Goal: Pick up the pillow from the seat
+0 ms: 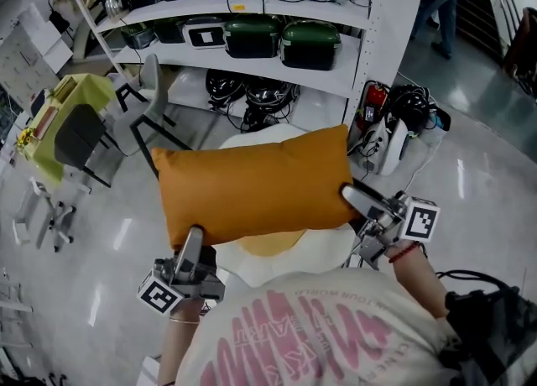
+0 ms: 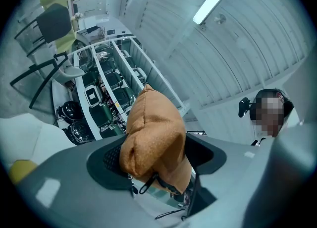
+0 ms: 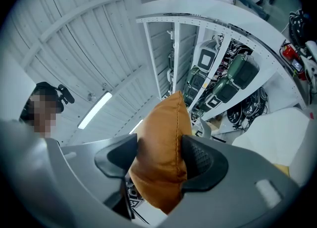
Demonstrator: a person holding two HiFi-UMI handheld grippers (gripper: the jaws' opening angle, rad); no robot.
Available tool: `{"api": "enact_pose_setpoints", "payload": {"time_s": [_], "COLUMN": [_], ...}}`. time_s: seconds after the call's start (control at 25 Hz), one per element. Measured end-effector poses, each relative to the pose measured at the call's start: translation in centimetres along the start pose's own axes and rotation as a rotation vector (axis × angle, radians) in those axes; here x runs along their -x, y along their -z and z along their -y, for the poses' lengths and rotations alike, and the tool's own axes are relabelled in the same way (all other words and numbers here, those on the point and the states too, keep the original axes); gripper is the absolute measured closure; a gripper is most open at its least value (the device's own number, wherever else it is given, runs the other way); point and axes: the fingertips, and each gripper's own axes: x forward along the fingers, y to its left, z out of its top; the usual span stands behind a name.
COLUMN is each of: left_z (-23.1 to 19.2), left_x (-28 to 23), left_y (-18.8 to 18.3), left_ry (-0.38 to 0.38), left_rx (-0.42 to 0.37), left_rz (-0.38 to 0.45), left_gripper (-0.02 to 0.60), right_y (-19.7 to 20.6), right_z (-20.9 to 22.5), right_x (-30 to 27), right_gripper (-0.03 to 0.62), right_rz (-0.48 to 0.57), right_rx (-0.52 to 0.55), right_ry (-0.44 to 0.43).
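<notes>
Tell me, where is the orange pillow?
In the head view the orange pillow sits mid-frame, held up over the white seat, with the left gripper clamping its lower-left corner and the right gripper its right edge.

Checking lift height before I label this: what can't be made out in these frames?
- Seat: head view, mostly covered by the pillow; gap between them unreadable.
- Left claw: head view, lower jaw hidden behind the pillow.
- Bystander: head view, cut off by the top edge.
</notes>
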Motion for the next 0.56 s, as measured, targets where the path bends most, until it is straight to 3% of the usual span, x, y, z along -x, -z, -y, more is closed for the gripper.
{"api": "enact_pose_setpoints", "payload": {"time_s": [0.56], "left_z": [-0.23], "left_x": [-0.37], "left_y": [0.51], "left_ry": [-0.006], "left_rx": [0.021], "left_rz": [-0.005], "left_gripper": [0.245], "right_y": [-0.29], "right_z": [0.6], "right_x": [0.54], "right_gripper": [0.321], "right_rz": [-0.007], "right_rx": [0.005], "right_ry": [0.026]}}
